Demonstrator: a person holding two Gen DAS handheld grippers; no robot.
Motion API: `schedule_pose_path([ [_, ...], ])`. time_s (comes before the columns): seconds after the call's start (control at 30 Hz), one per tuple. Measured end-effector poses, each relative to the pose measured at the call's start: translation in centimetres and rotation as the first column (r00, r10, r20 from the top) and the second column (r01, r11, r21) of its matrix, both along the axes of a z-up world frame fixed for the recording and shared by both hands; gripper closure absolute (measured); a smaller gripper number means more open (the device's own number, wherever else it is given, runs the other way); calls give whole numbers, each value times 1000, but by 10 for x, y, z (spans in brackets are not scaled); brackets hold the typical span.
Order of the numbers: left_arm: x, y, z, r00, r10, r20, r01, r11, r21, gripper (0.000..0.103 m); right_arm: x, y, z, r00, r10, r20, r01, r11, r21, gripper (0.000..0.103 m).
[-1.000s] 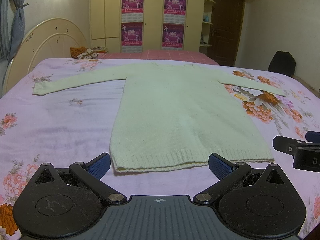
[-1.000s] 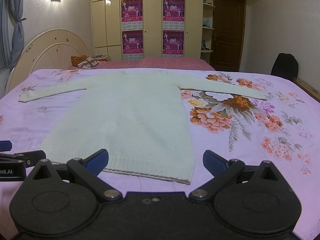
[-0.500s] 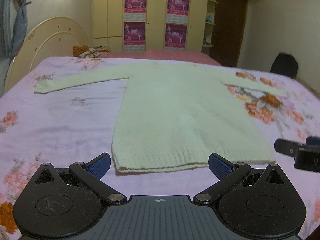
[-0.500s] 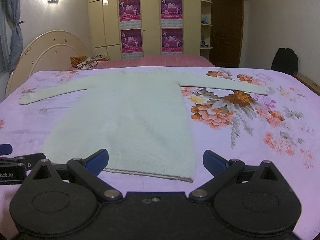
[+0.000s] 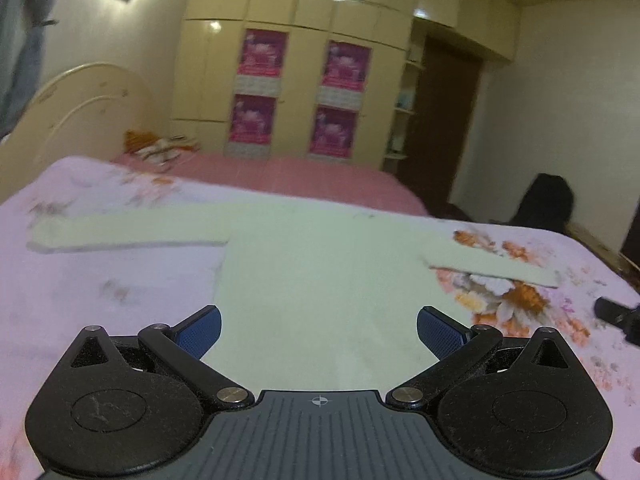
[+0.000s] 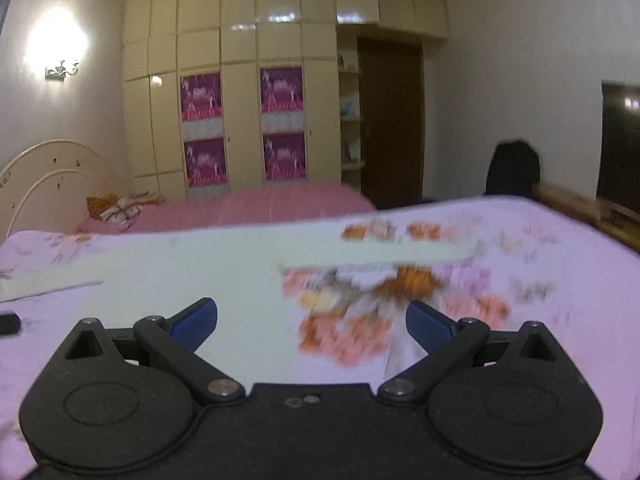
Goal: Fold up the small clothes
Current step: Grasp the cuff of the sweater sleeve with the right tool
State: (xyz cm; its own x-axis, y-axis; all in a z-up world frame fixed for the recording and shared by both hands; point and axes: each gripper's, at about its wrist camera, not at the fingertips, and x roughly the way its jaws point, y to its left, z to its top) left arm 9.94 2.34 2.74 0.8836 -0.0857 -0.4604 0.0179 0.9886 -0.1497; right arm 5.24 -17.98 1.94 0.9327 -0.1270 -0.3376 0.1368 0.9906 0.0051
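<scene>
A pale cream knit sweater [image 5: 320, 276] lies flat on the floral bed, sleeves spread left and right. My left gripper [image 5: 319, 326] is open, low over the sweater's body, with nothing between its blue pads. In the right wrist view the sweater [image 6: 200, 276] fills the left half and its right sleeve [image 6: 384, 250] stretches across the flower print. My right gripper [image 6: 312, 318] is open too, straddling the sweater's right edge, its left pad over knit and its right pad over the sheet. Both views are motion-blurred. The hem is hidden under the grippers.
The lilac floral bedsheet [image 5: 100, 292] surrounds the sweater. A second bed with a pink cover [image 5: 280, 172] and folded clothes [image 5: 156, 146] lies beyond. A cream headboard [image 5: 72, 116] stands left, a black chair [image 5: 546, 200] right. The other gripper's tip [image 5: 616, 310] shows at the right edge.
Both grippers have moved forward over the sweater and dropped lower, tilting up, so the hem has slid out of sight. Both stay open.
</scene>
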Motion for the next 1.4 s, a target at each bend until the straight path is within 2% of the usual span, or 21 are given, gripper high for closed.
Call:
schedule_pose_path([
  [0.03, 15, -1, -1, 1000, -24, -6, 25, 999, 22, 0, 13, -5, -1, 1000, 19, -3, -19, 1000, -18, 2],
  [0.07, 27, -3, -2, 999, -30, -15, 30, 999, 44, 0, 30, -9, -6, 998, 51, -48, -52, 998, -22, 2],
  [0.13, 53, -1, -5, 999, -6, -32, 8, 998, 66, 0, 69, -22, -20, 966, 135, -221, -124, 990, 60, 2],
  [0.17, 65, 3, -7, 999, 8, -33, -6, 998, 68, 0, 84, -34, -26, 956, 156, -249, -131, 985, 113, 3],
  [0.27, 102, 12, -15, 996, 54, -64, -48, 995, 86, 0, 107, -47, -32, 976, 53, -211, -52, 999, 10, 4],
  [0.33, 125, 17, -26, 995, 62, -79, -54, 993, 103, 0, 128, -63, -35, 979, 15, -201, -6, 999, 49, 6],
  [0.5, 189, 32, -52, 983, 155, -95, -139, 978, 158, 0, 190, -114, -48, 978, -94, -184, 123, 981, 149, 7],
  [0.67, 241, 44, -77, 967, 216, -132, -193, 967, 168, 0, 241, -175, -70, 968, -202, -146, 236, 934, 269, 9],
  [0.7, 248, 45, -82, 966, 220, -138, -196, 966, 169, 0, 247, -184, -74, 964, -221, -150, 257, 922, 290, 11],
  [0.73, 254, 45, -86, 965, 220, -146, -195, 966, 169, 0, 255, -195, -80, 956, -246, -157, 285, 906, 314, 23],
  [0.77, 259, 45, -90, 963, 219, -154, -193, 967, 169, 0, 260, -205, -86, 948, -272, -164, 312, 891, 330, 39],
  [0.8, 264, 46, -92, 962, 220, -161, -192, 967, 170, 0, 266, -215, -91, 937, -300, -178, 345, 874, 343, 71],
  [0.83, 269, 45, -95, 962, 217, -167, -188, 967, 171, 0, 271, -224, -97, 928, -319, -193, 370, 854, 366, 67],
  [0.93, 281, 48, -100, 965, 204, -164, -177, 970, 168, 0, 276, -250, -112, 906, -369, -205, 422, 789, 446, 62],
  [1.07, 296, 52, -102, 969, 190, -157, -164, 973, 162, 0, 276, -280, -128, 889, -408, -208, 449, 686, 572, 63],
  [1.13, 301, 55, -105, 970, 183, -162, -158, 975, 155, 0, 279, -290, -134, 893, -402, -201, 434, 655, 619, 64],
  [1.2, 306, 56, -107, 970, 179, -167, -155, 977, 150, 0, 285, -295, -136, 895, -400, -197, 428, 645, 633, 64],
  [1.3, 311, 59, -111, 969, 174, -176, -150, 978, 143, 0, 295, -301, -136, 892, -401, -206, 435, 644, 629, 69],
  [1.37, 312, 61, -114, 968, 171, -184, -146, 979, 140, 0, 301, -305, -135, 887, -407, -216, 448, 647, 617, 77],
  [1.4, 313, 62, -115, 968, 168, -188, -144, 980, 137, 0, 303, -306, -134, 882, -412, -228, 460, 648, 607, 88],
])
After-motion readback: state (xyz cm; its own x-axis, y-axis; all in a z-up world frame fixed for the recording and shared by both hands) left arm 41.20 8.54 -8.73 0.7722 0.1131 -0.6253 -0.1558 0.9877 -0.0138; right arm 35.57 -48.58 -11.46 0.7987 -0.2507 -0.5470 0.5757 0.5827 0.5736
